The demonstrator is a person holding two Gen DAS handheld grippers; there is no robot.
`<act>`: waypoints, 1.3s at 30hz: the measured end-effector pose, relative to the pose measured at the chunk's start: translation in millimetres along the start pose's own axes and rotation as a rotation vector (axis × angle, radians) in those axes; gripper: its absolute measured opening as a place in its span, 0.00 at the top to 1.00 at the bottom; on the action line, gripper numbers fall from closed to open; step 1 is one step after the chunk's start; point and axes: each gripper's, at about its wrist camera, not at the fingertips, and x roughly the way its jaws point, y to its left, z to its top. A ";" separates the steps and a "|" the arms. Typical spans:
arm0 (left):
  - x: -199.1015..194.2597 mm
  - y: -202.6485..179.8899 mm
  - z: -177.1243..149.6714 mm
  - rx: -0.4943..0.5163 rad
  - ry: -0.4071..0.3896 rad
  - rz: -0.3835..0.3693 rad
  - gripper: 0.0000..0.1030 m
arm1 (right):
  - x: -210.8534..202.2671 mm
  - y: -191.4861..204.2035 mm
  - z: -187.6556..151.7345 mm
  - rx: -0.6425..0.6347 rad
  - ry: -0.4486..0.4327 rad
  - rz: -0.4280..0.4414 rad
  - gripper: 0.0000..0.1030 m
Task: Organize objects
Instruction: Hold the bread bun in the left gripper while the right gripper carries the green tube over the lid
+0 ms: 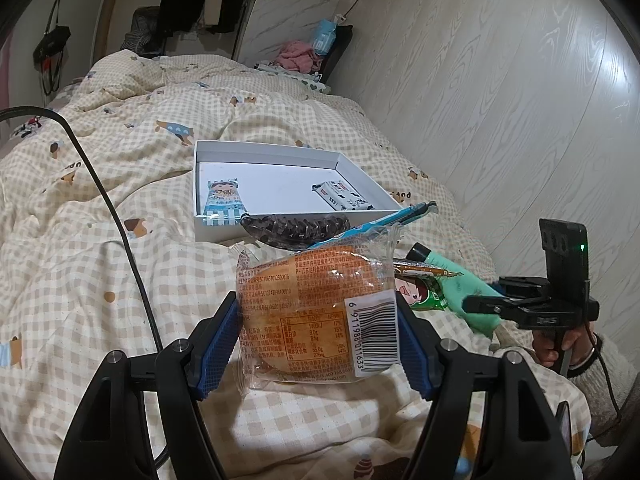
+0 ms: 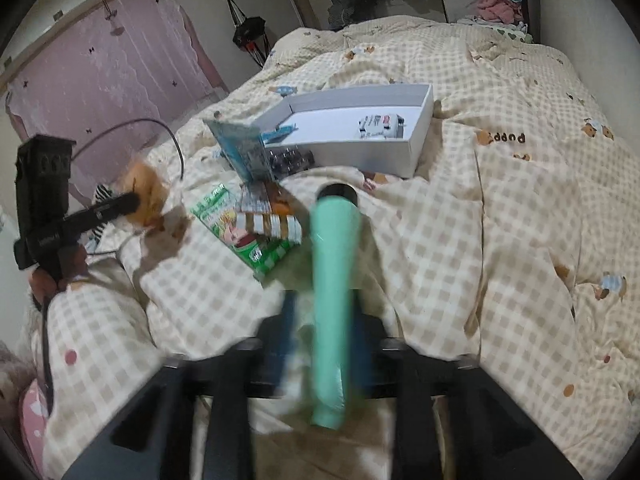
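Bread (image 1: 316, 312) clamped in left gripper (image 1: 320, 344); tube (image 2: 334, 300), blurred, apparently gripped by right gripper (image 2: 326, 344); box (image 1: 208, 224) holds two packets, hair clip (image 1: 296, 230) and several packets still outside

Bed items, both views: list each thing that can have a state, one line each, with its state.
left gripper: shut on bread packet
bread packet: sealed, held off the quilt
right gripper: shut on green tube
green tube: capped, held between the fingers
white box: open, two snack packets inside
hair claw: lying outside the box, against its front wall
green snack packet: lying on the quilt
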 end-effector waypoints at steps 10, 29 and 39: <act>0.2 0.5 -1.1 -0.001 0.003 -0.001 0.27 | 8.5 -6.4 3.3 0.052 0.009 -0.021 0.83; 0.5 1.2 -2.3 -0.002 0.004 0.001 0.27 | -53.3 -19.3 5.4 0.239 -0.174 0.120 0.86; 0.4 1.3 -2.2 -0.002 0.005 0.001 0.27 | -62.1 3.4 5.5 0.224 -0.215 0.214 0.87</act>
